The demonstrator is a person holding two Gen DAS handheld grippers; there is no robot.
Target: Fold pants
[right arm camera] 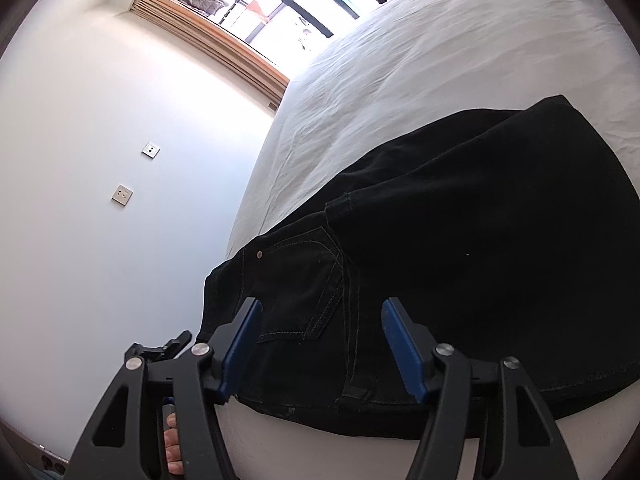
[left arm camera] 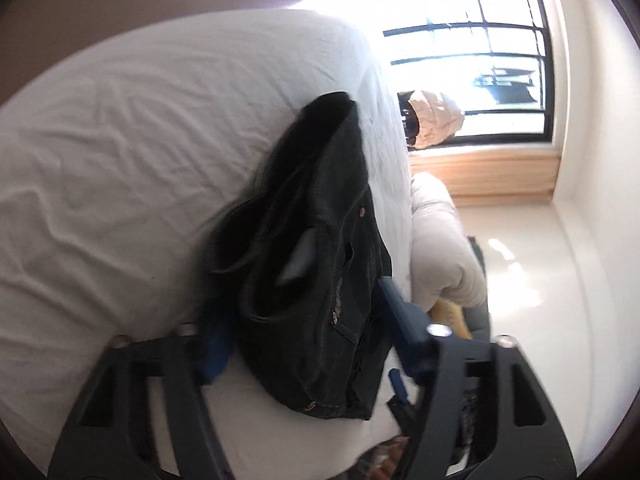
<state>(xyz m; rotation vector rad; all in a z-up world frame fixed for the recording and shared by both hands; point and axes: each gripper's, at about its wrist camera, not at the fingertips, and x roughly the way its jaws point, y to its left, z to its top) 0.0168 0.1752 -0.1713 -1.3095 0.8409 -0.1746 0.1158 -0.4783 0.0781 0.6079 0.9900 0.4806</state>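
Black jeans (left arm camera: 316, 248) lie folded in a bundle on a white bed sheet (left arm camera: 132, 152). In the left wrist view my left gripper (left arm camera: 304, 312) is open, its blue-padded fingers (left arm camera: 400, 328) on either side of the waistband end, with copper rivets showing. In the right wrist view the jeans (right arm camera: 460, 264) lie flat with a back pocket up. My right gripper (right arm camera: 322, 344) is open, its blue pads (right arm camera: 400, 348) standing over the waistband edge. Whether either gripper touches the cloth I cannot tell.
The sheet (right arm camera: 440, 64) runs to a window (left arm camera: 480, 48) with dark bars and a wooden sill. A rolled white duvet (left arm camera: 444, 240) lies beside the bed. A white wall with two sockets (right arm camera: 122, 194) is at the left. My other gripper (right arm camera: 168, 350) shows past the bed edge.
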